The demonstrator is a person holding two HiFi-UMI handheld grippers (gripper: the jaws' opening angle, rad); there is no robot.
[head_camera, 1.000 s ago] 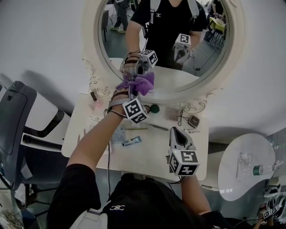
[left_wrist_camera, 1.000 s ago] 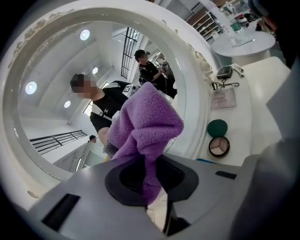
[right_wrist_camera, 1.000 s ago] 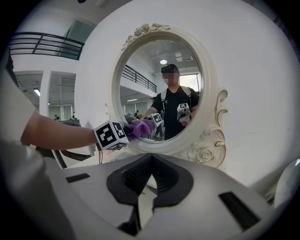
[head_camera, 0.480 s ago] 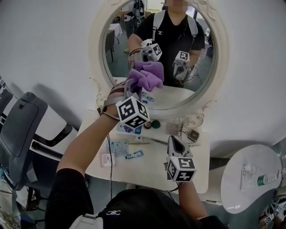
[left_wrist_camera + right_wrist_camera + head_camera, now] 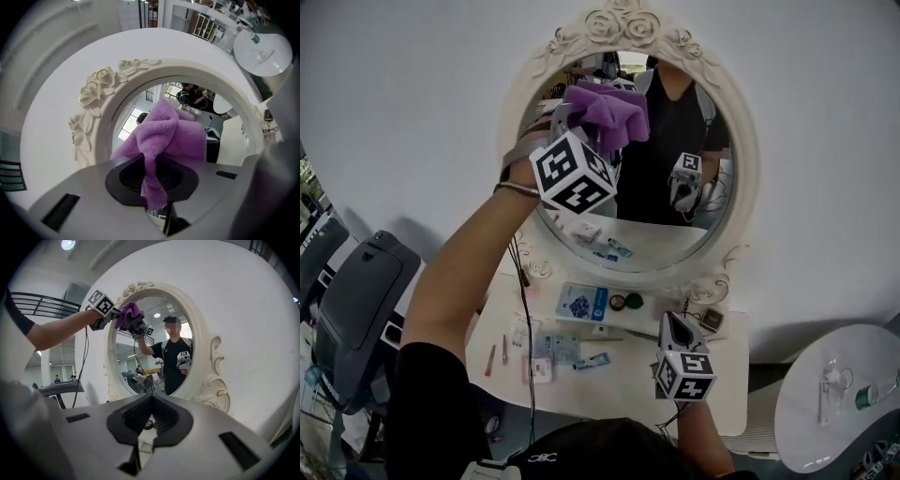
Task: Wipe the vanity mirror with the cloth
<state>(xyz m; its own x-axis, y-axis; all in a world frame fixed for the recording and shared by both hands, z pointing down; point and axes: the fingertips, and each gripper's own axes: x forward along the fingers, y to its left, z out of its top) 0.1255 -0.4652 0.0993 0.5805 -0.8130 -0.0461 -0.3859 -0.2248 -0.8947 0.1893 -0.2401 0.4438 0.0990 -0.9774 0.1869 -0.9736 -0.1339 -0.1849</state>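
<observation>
The oval vanity mirror (image 5: 649,217) in its white carved frame (image 5: 741,187) stands on the dressing table against the wall. My left gripper (image 5: 581,117) is raised to the glass's upper left and is shut on the purple cloth (image 5: 609,111), which lies bunched against the glass. In the left gripper view the cloth (image 5: 168,136) fills the jaws of my left gripper (image 5: 152,176), beside the frame's roses (image 5: 98,91). My right gripper (image 5: 678,328) hangs low over the table, shut and empty. The right gripper view shows this gripper (image 5: 150,420), the mirror (image 5: 154,348) and the cloth (image 5: 131,315).
Small cosmetics lie on the white table (image 5: 717,394): a blue box (image 5: 581,302), a round green pot (image 5: 633,301) and several tubes. A grey chair (image 5: 356,300) is at the left. At the right stands a round white side table (image 5: 834,394).
My left gripper has carried the cloth up the glass from the mirror's lower edge to its top. The head view has tilted up. The right gripper stays low.
</observation>
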